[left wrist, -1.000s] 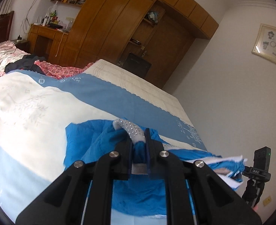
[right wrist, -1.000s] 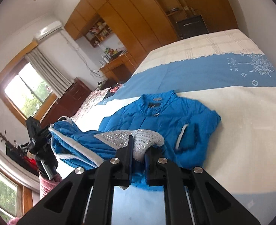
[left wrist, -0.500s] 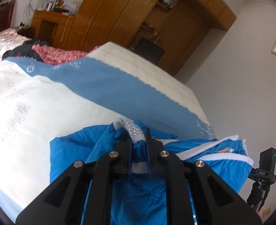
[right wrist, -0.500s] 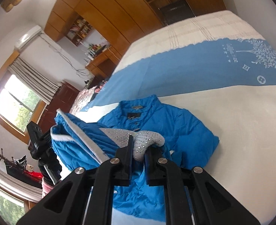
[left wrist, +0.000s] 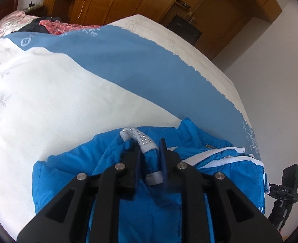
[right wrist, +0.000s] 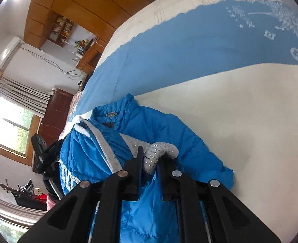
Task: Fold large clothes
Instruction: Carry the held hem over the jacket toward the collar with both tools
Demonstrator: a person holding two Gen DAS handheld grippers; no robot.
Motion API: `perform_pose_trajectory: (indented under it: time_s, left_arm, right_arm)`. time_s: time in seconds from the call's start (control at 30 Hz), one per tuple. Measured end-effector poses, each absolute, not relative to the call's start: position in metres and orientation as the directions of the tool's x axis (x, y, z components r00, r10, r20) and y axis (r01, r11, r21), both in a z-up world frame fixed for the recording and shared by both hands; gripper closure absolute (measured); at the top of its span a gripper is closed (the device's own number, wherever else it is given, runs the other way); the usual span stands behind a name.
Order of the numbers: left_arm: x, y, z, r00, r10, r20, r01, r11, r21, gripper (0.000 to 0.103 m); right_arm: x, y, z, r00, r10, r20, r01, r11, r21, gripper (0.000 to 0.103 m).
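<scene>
While the blue jacket (left wrist: 153, 202) lies bunched on the bed (left wrist: 68, 93) with its lower part doubled over toward the collar (right wrist: 116, 113), your left gripper (left wrist: 150, 151) stands narrowly parted, its jaws having just been opening, with the studded grey trim (left wrist: 143, 139) between them and a gap showing beside the right pad. Your right gripper (right wrist: 150, 160) has its jaws just easing apart too, though the matching grey trim (right wrist: 159, 151) sits close between its pads. A camera on a tripod (left wrist: 288, 184) stands beside the bed.

The blue jacket's (left wrist: 72, 174) near part is hidden beneath both grippers and cut off by the bottom edges.
</scene>
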State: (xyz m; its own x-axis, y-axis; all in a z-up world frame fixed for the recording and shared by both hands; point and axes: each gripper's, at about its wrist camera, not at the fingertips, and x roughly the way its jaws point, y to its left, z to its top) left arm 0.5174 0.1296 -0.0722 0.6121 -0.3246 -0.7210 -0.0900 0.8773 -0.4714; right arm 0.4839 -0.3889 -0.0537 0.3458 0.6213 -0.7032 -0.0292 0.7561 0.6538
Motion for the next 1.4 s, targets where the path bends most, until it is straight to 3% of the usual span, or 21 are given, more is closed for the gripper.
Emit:
perform_pose_trajectory:
  time_s: [0.17, 0.2, 0.23, 0.27, 0.33, 0.53, 0.7, 0.77, 0.8, 0.83, 0.87, 0.93, 1.07, 1.3, 1.4]
  left_arm:
    - [0.513, 0.138, -0.063, 0.593, -0.402, -0.697, -0.07, 0.837, -0.542, 0.075]
    - [0.507, 0.141, -0.057, 0.599, -0.417, -0.684, -0.057, 0.83, -0.555, 0.067]
    - [0.504, 0.144, -0.051, 0.606, -0.42, -0.676, -0.049, 0.828, -0.558, 0.057]
    - [0.496, 0.147, -0.043, 0.616, -0.422, -0.665, -0.033, 0.83, -0.557, 0.055]
    - [0.482, 0.151, -0.031, 0.63, -0.418, -0.654, -0.004, 0.84, -0.542, 0.055]
    - [0.426, 0.155, -0.03, 0.627, -0.288, -0.724, 0.022, 0.935, -0.353, 0.049]
    - [0.403, 0.15, -0.048, 0.609, -0.288, -0.739, 0.057, 0.945, -0.322, 0.047]
    - [0.398, 0.142, -0.057, 0.61, -0.261, -0.748, 0.056, 0.956, -0.288, 0.051]
    - [0.397, 0.137, -0.059, 0.616, -0.242, -0.75, 0.053, 0.962, -0.266, 0.062]
    - [0.396, 0.132, -0.061, 0.623, -0.227, -0.749, 0.054, 0.967, -0.248, 0.076]
    - [0.394, 0.127, -0.06, 0.636, -0.208, -0.744, 0.049, 0.972, -0.23, 0.079]
    - [0.393, 0.122, -0.055, 0.662, -0.175, -0.729, 0.028, 0.977, -0.209, 0.091]
    - [0.393, 0.131, -0.043, 0.716, -0.123, -0.688, -0.031, 0.978, -0.207, 0.099]
    - [0.416, 0.146, -0.092, 0.629, -0.142, -0.764, -0.073, 0.968, -0.24, 0.103]
    - [0.414, 0.13, -0.095, 0.636, -0.055, -0.77, -0.069, 0.989, -0.128, 0.103]
  right_arm:
    - [0.47, -0.398, -0.041, 0.348, 0.663, -0.663, -0.042, 0.717, 0.696, 0.076]
    - [0.466, -0.398, -0.036, 0.349, 0.672, -0.654, -0.055, 0.711, 0.701, 0.074]
    - [0.463, -0.398, -0.031, 0.351, 0.674, -0.649, -0.067, 0.71, 0.701, 0.068]
    - [0.459, -0.397, -0.025, 0.359, 0.672, -0.647, -0.081, 0.713, 0.696, 0.056]
    - [0.446, -0.397, -0.009, 0.408, 0.624, -0.666, -0.108, 0.758, 0.643, 0.044]
    - [0.41, -0.385, -0.008, 0.407, 0.55, -0.729, -0.146, 0.827, 0.543, 0.046]
    - [0.392, -0.375, -0.027, 0.402, 0.483, -0.778, -0.121, 0.87, 0.478, 0.049]
    - [0.389, -0.369, -0.032, 0.407, 0.453, -0.793, -0.112, 0.886, 0.449, 0.062]
    - [0.388, -0.365, -0.034, 0.414, 0.43, -0.802, -0.106, 0.898, 0.427, 0.066]
    - [0.385, -0.366, -0.034, 0.421, 0.425, -0.802, -0.109, 0.901, 0.42, 0.078]
    - [0.385, -0.363, -0.032, 0.427, 0.423, -0.799, -0.115, 0.902, 0.416, 0.088]
    - [0.382, -0.36, -0.026, 0.454, 0.406, -0.794, -0.113, 0.909, 0.4, 0.094]
    - [0.383, -0.364, -0.021, 0.486, 0.37, -0.792, -0.076, 0.92, 0.384, 0.096]
    - [0.394, -0.371, -0.067, 0.432, 0.394, -0.811, -0.019, 0.903, 0.429, 0.095]
    - [0.391, -0.366, -0.075, 0.449, 0.365, -0.815, -0.015, 0.916, 0.402, 0.095]
